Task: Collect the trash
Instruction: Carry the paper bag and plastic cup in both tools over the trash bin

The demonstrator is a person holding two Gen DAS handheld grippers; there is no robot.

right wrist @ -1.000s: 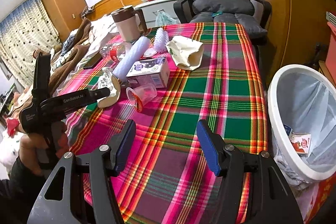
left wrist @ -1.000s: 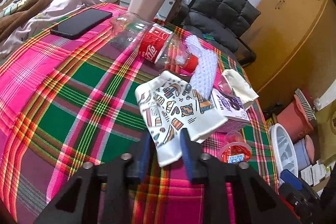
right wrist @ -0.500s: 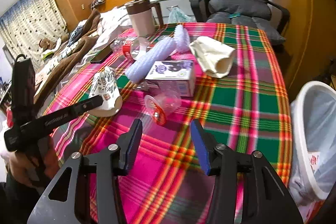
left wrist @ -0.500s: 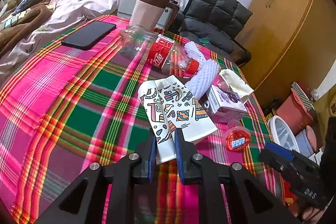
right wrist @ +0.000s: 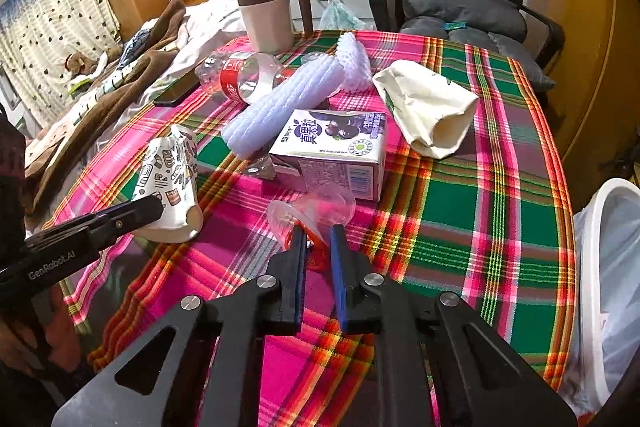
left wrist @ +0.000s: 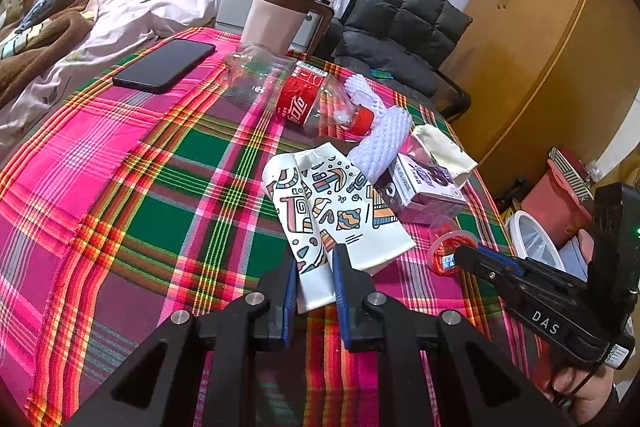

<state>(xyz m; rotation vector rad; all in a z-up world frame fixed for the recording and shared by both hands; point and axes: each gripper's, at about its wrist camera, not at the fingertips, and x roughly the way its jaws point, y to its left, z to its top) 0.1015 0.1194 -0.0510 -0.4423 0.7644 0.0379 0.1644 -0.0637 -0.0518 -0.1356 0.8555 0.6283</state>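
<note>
On the plaid tablecloth (left wrist: 120,195): flattened patterned paper cup (left wrist: 332,211), long axis running away from the left gripper (left wrist: 314,267), whose jaws pinch its near rim; clear plastic cup (right wrist: 316,207) on its side, red-lidded mouth nearest the right gripper (right wrist: 318,243), jaws just closed onto it.

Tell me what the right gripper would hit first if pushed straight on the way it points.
The right gripper is already shut on the small clear plastic cup. Pushed on, cup and jaws would probably meet the purple juice carton lying just beyond on the plaid tablecloth, though depth is hard to judge.
</note>
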